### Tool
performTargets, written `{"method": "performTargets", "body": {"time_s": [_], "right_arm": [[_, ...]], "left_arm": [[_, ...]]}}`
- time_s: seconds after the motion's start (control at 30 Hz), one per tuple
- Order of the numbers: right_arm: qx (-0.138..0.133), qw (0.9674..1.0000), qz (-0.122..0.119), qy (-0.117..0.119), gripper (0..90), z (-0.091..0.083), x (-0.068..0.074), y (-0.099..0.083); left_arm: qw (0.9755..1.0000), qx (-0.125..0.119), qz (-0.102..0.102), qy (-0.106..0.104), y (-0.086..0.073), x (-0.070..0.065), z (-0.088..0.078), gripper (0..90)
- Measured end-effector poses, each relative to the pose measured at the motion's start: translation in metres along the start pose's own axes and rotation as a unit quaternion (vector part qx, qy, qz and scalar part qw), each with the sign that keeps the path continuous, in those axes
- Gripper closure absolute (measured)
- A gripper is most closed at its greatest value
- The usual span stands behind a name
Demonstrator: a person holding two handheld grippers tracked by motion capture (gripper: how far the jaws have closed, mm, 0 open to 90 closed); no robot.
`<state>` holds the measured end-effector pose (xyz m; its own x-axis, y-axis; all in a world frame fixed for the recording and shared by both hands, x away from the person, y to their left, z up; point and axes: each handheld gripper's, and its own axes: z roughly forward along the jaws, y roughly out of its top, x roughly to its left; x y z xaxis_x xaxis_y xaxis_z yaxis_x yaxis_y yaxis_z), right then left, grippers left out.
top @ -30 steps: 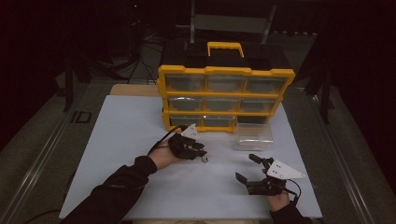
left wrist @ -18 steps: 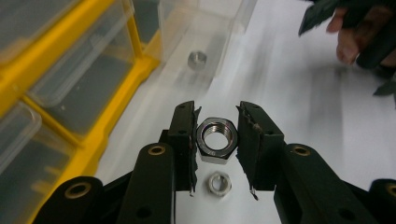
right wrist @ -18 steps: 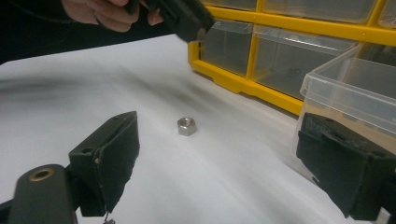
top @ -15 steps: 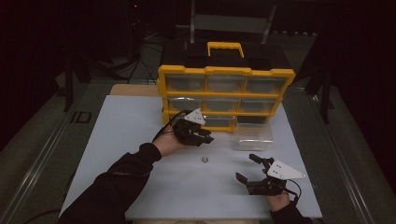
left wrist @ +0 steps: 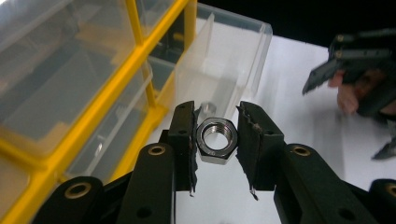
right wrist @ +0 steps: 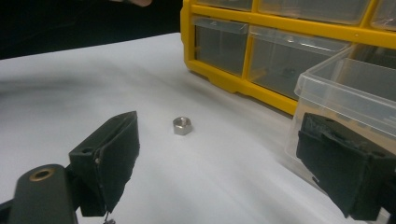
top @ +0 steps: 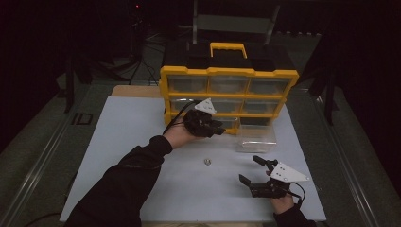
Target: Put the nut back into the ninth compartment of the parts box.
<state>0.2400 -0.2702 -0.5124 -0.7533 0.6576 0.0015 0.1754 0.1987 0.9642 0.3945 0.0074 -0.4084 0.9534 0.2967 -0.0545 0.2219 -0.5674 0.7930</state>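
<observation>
White sheet (top: 142, 142) covers the table, dark room all round. Steel hex nut (left wrist: 216, 140) sits clamped between the two black pads of the left gripper (left wrist: 215, 142), threaded hole facing the camera, flats pressed by a pad on either side. In the high view the left gripper (top: 212, 128) is held above the sheet, just in front of the bottom row of the yellow drawer cabinet (top: 229, 75), with a dark sleeve (top: 127, 175) running back to the near edge. Clear plastic drawer (top: 256, 138) stands pulled out on the sheet to the right of that gripper, in front of the cabinet; in the left gripper view the drawer (left wrist: 233, 60) lies directly beyond the held nut. Second nut (top: 207, 162) lies loose on the sheet, between the two hands, touching nothing. Right gripper (top: 257, 176) rests low near the right front corner, jaws spread wide with nothing between them; its own view frames the loose nut (right wrist: 182, 125) well ahead of the pads.
</observation>
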Motion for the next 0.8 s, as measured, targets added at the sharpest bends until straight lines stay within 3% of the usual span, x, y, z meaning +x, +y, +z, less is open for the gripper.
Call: {"method": "performTargets", "body": {"time_s": [0.43,0.8], "right_arm": [[0.003,1.0000,-0.002,0.006,13.3,0.001,0.001,0.000],[0.003,0.9999,0.003,0.011,13.4,0.001,0.001,-0.001]], "left_arm": [[0.9997,-0.026,-0.001,-0.006,0.033,-0.003,0.023,67.0],[0.9997,-0.026,-0.002,-0.003,0.054,-0.016,0.061,67.0]]}}
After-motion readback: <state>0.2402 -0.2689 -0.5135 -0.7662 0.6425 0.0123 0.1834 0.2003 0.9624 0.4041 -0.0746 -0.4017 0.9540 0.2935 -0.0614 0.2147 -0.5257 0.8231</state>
